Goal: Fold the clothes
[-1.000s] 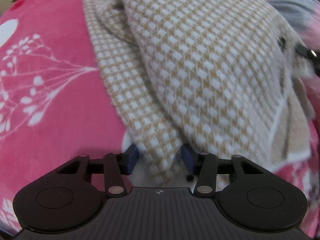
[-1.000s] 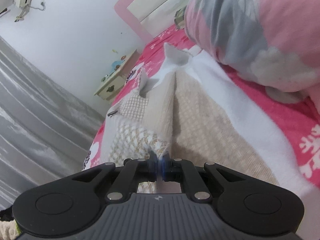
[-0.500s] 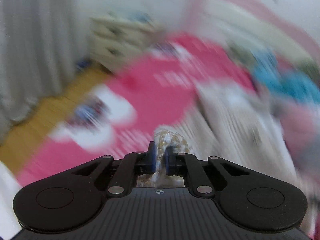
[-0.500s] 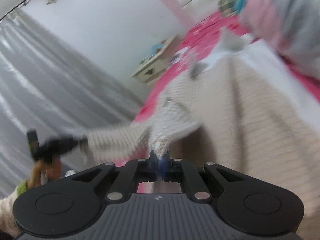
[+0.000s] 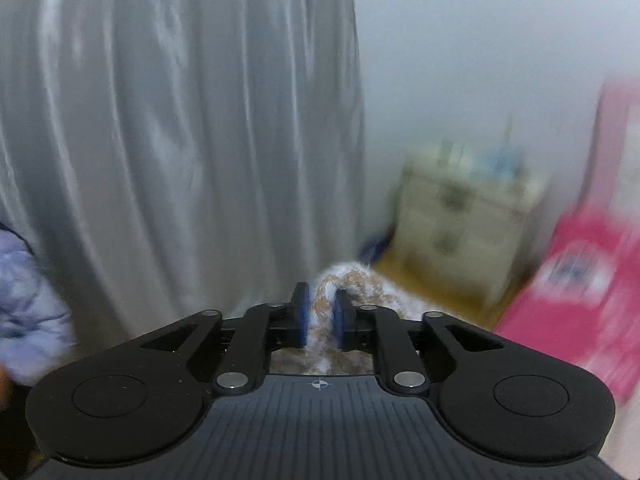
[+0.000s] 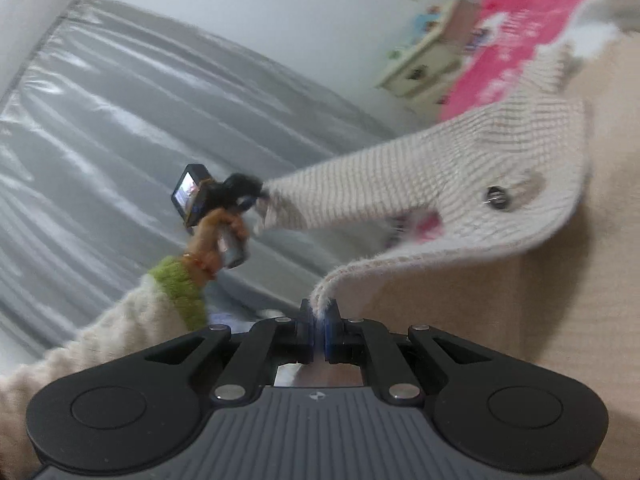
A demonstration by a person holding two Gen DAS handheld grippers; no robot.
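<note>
A pink bed (image 6: 520, 28) stands near grey curtains (image 5: 180, 120). The left hand-held gripper (image 5: 319, 318), jaws just eased slightly wider, pinches the checked garment (image 6: 440, 184); the right hand-held gripper (image 6: 319, 326) is clamped tight on its hem.

I see a motion-blurred cream bedside cabinet (image 5: 464, 208), smeared pink bedspread (image 5: 580, 280) cut off at right, lilac padded fabric (image 5: 28, 304) cropped at left.

Home bedroom: bed with pink floral cover (image 6: 516, 36), cream nightstand (image 6: 420, 64) just beside bed, grey curtain (image 5: 180, 128) beyond nightstand, white wall (image 5: 480, 48).
</note>
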